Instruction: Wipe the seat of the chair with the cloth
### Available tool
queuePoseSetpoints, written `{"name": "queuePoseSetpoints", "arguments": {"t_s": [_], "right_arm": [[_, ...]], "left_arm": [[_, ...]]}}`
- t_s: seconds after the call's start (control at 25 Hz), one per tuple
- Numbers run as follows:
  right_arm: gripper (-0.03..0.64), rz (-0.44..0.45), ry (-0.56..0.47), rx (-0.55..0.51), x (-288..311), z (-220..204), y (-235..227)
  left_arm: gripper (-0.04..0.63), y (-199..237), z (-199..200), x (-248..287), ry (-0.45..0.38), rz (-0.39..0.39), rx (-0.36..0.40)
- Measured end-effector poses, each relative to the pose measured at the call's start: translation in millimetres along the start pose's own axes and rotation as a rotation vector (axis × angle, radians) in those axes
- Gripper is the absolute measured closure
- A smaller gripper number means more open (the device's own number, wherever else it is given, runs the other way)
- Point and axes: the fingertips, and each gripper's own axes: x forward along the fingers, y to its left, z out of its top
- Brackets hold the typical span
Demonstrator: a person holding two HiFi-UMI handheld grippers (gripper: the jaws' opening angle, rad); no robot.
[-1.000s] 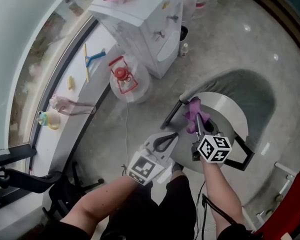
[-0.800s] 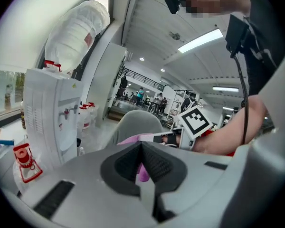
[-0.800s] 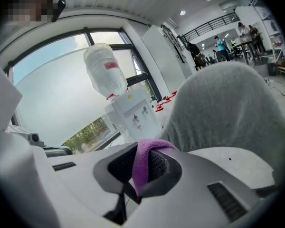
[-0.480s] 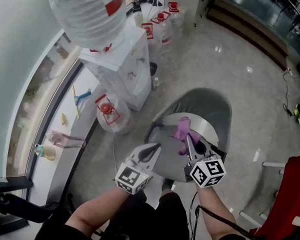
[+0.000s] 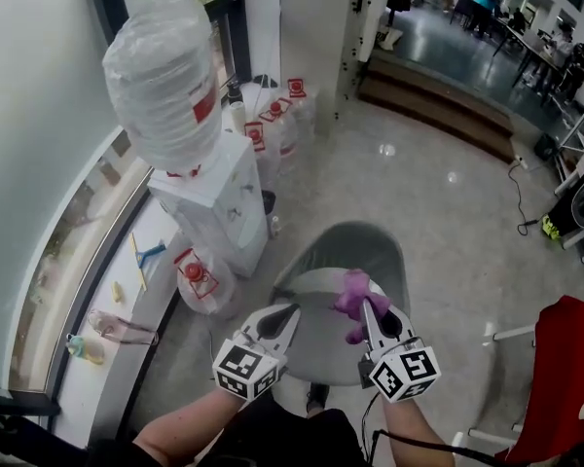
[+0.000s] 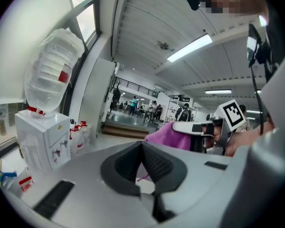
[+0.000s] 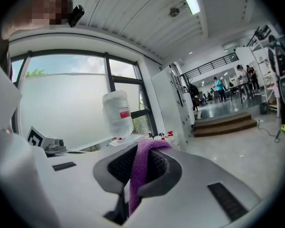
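one chair, one purple cloth, one water dispenser, and two grippers: left gripper and right gripper.

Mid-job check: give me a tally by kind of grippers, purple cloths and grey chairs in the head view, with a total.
Two-jaw grippers: 2, left gripper and right gripper
Purple cloth: 1, clamped in the right gripper
Grey round-seat chair: 1
Total: 4
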Motion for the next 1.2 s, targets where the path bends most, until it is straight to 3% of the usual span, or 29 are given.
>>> {"name": "queuePoseSetpoints", "arguments": {"t_s": [0.4,0.76,0.88,1.04,1.2], "right_arm": [[0.6,-0.011,-0.105,-0.098,-45.1,57.1,15.0],[0.6,-0.048,-0.147,-0.152,-68.2,79.8,19.4],[0.6,-0.065,-0.153,-0.156,-69.8,79.0,18.8],[0.6,-0.064,-0.166,-0.183,-68.7,84.9,22.0],[0.6,-0.059,-0.172,-0.203,-65.5,93.9,25.0]], "left_arm": [[0.589,-31.9,78.6,-25.2,-0.148,-0.04,0.05],[0.589,-45.9,104.9,-33.1,-0.182,-0.059,0.086],[0.589,-45.3,106.2,-35.1,-0.193,-0.042,0.084],[0.589,-52.5,105.3,-33.9,-0.207,-0.074,0.123],[0.588,-53.0,107.0,-34.1,-0.21,-0.088,0.115]]}}
